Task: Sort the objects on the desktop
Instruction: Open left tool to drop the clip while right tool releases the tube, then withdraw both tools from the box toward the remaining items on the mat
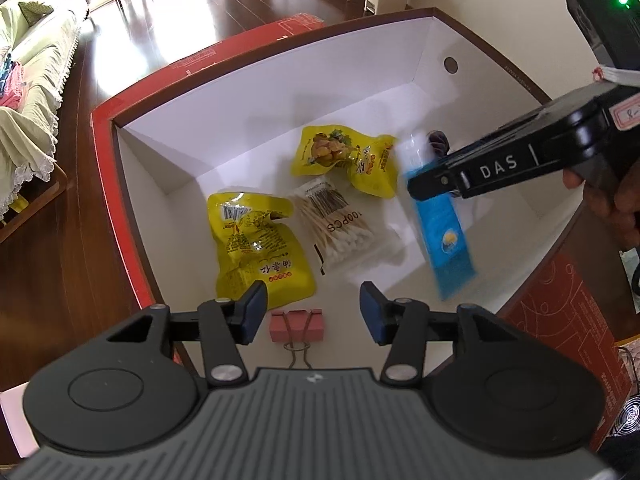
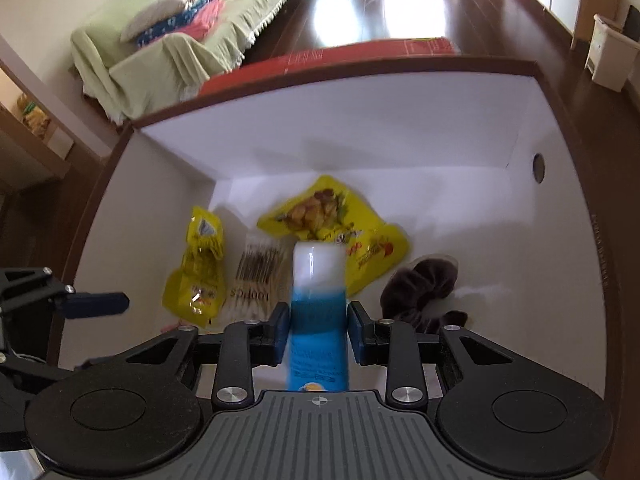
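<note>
Right gripper (image 2: 318,334) clamps blue packet (image 2: 318,344); left gripper (image 1: 313,312) spread, empty; pink binder clip (image 1: 297,325) only in left view

Blue packet (image 2: 318,320): motion-blurred in both views, print unreadable; near end hidden under the gripper body in the right wrist view. Dark scrunchie (image 1: 439,141): mostly hidden behind the right gripper (image 1: 430,188). Pink binder clip (image 1: 297,326): wire handles partly hidden.
</note>
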Demonstrator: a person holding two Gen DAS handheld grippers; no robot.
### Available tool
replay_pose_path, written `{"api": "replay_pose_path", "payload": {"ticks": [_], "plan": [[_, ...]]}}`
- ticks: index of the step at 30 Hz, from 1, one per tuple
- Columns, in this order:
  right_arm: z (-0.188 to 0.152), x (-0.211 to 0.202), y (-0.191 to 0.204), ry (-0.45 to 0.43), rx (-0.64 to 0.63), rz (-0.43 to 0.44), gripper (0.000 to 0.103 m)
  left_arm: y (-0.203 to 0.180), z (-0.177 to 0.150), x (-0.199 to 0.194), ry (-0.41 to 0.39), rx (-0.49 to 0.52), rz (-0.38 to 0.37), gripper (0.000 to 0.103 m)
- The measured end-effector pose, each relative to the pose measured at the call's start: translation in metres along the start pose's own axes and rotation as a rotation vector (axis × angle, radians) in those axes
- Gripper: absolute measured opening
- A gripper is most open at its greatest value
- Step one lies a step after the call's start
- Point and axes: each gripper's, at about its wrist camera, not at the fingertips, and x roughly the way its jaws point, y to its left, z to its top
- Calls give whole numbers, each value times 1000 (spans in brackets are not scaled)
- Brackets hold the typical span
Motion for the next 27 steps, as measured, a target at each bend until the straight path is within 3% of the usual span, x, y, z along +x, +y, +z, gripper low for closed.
{"api": "replay_pose_path", "payload": {"ticks": [13, 14, 15, 16, 17, 27], "plan": [[-12, -33, -5, -30, 72, 48, 30, 0, -4, -16, -24, -20, 19, 47], [-14, -36, -4, -34, 76, 50, 33, -1, -4, -19, -28, -21, 21, 47], [-16, -38, -4, -38, 81, 50, 59, -1, -5, -21, -31, -23, 23, 47], [-19, -42, -3, -50, 87, 41, 75, -2, -6, -24, -35, -25, 25, 47], [-22, -48, -2, -70, 89, 29, 82, -3, -7, -27, -40, -27, 26, 48], [-51, -96, 11, -173, 80, 7, 82, -14, -23, -63, -88, -42, 50, 57]]}}
